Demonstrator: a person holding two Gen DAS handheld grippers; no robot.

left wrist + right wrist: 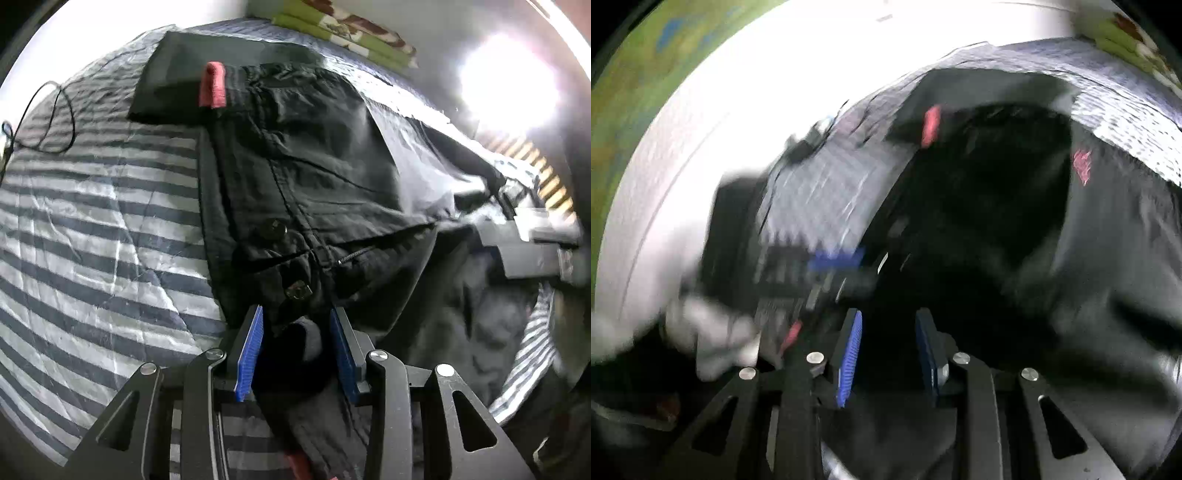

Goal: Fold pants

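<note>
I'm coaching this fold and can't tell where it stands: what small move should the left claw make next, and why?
Probably close the left claw on the black pants edge. Its blue pads stand apart with dark fabric bunched between them, not visibly pinched, and the button waistband lies just ahead on the striped bedding.

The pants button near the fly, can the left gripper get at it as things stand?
Probably yes. The button lies exposed on top of the black pants, just ahead of the left gripper, with only flat fabric between; its jaws stand apart over a fabric fold.
</note>
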